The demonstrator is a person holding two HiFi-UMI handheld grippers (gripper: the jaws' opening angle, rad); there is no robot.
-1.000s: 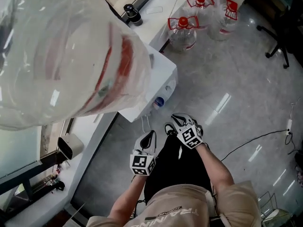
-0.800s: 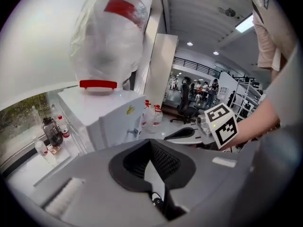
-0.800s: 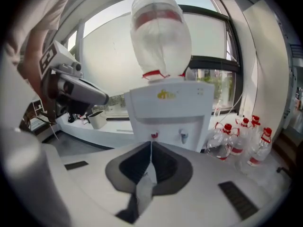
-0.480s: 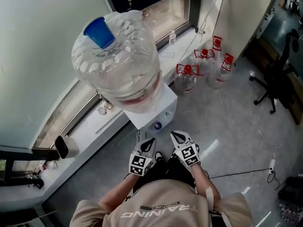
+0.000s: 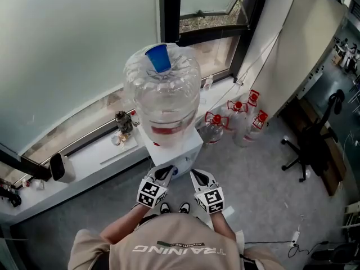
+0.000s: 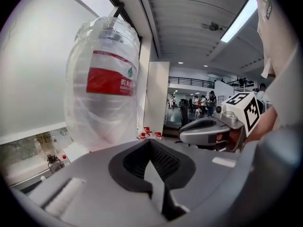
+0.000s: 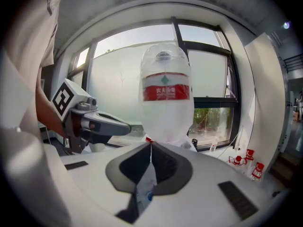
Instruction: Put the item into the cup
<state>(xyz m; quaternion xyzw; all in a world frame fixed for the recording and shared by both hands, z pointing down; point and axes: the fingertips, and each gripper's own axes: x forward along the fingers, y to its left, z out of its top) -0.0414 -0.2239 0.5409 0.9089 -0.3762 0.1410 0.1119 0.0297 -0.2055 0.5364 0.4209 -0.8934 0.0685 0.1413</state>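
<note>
No item and no cup can be picked out with certainty; only some small things (image 5: 120,129), too small to be named, are seen on the windowsill (image 5: 90,156), at about 10 o'clock from the water dispenser (image 5: 171,148). The task is judged not yet begun.

The left gripper (image 5: 166,170) and the right gripper (image 5: 197,174) are held side by side, close in front of the body, at 6 o'clock from the dispenser. In each gripper view the jaws are seen pressed together at their tips, with nothing pinched between them. They are probably carried low and idle because nothing is within reach to be grasped.

The dispenser is stood against the sill, and a large clear water bottle (image 5: 163,94) is set upside down on it, its blue base cap (image 5: 159,58) uppermost. At 2 o'clock from it, several clear jugs with red handles (image 5: 236,114) are stood on the grey polished floor (image 5: 253,196). Farther out at 3 o'clock an office chair (image 5: 306,145) is seen. The wall behind is taken up by frosted glass and a dark-framed window (image 5: 208,16).
</note>
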